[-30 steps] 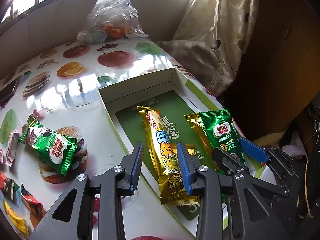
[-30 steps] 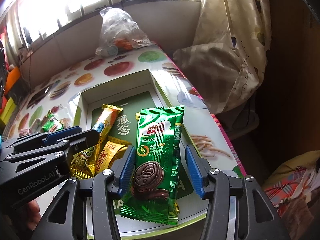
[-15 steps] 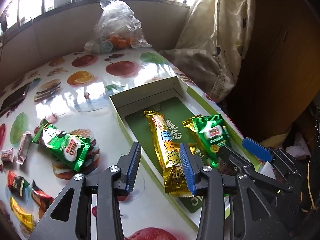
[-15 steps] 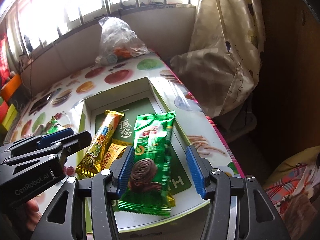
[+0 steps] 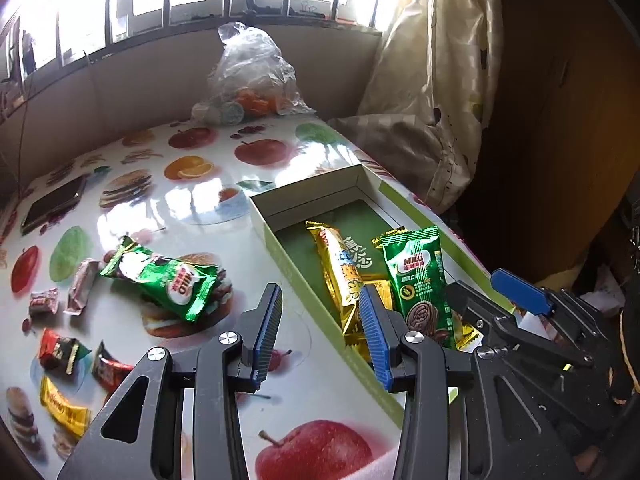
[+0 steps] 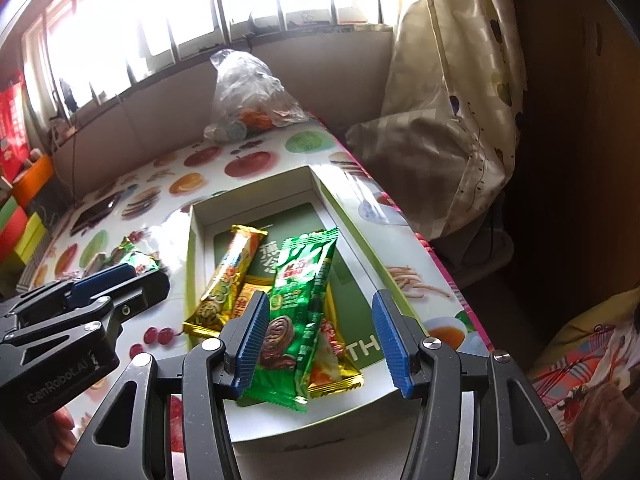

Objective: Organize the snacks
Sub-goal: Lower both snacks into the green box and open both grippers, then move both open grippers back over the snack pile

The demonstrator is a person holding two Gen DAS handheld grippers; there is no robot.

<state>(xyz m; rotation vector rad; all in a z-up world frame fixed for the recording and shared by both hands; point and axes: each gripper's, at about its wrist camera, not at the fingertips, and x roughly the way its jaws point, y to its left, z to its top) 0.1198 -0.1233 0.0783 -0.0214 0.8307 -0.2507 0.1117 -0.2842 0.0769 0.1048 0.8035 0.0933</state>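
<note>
A shallow box (image 5: 312,184) with white walls and a green floor lies on the fruit-print table. Inside it lie a long gold bar (image 5: 336,264) and a green Milo packet (image 5: 416,276), over smaller gold packets (image 6: 336,368). My left gripper (image 5: 322,334) is open above the box's left wall, nothing between its blue pads. Raised over the near end of the box, my right gripper (image 6: 320,344) is open and the Milo packet (image 6: 300,300) lies loose below it. Another green Milo packet (image 5: 172,276) lies on the table, left of the box.
Several small wrapped candies (image 5: 60,348) are scattered at the table's left edge. A dark phone (image 5: 52,204) lies further back on the left. A clear plastic bag (image 5: 248,76) stands at the far wall. Curtain cloth (image 5: 420,152) hangs past the table's right edge.
Both grippers have drawn back and up from the box. The left one slid left off the gold bar and its jaws widened a little. Both snacks stayed in the box.
</note>
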